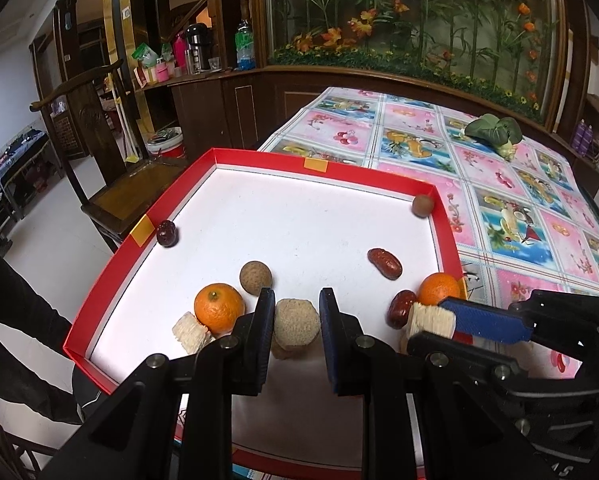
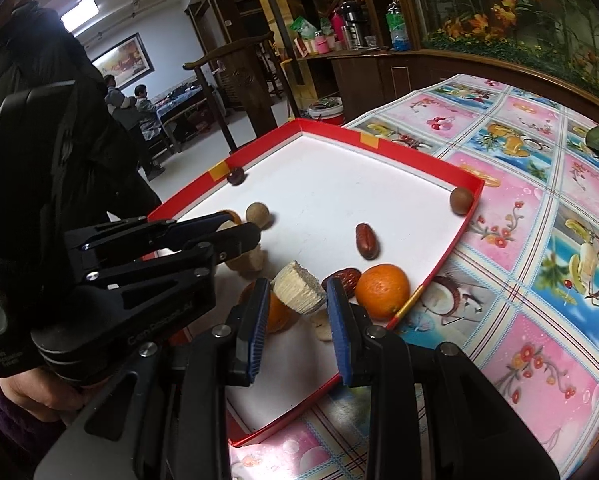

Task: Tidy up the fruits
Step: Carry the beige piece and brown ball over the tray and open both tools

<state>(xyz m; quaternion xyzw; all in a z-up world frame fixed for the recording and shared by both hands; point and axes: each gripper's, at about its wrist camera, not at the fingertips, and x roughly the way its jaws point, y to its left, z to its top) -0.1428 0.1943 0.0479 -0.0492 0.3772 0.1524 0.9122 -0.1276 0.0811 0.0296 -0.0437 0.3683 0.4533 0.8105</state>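
Both claws work low inside the red tray [image 1: 111, 256]: left claw [image 1: 295, 312] straddles a tan textured ball [image 1: 296, 322], jaws apart, while right claw [image 2: 297, 300] clasps a pale ridged cylinder [image 2: 299, 288], beside an orange [image 2: 383, 290].

place: home dining room | table: fruit-print oilcloth [image 1: 415, 140] | furniture: carved wooden chair [image 1: 99, 136], dark sideboard [image 1: 203, 92] holding thermos [image 1: 197, 48] and bottles | wall: glass case of artificial flowers [image 1: 411, 12]
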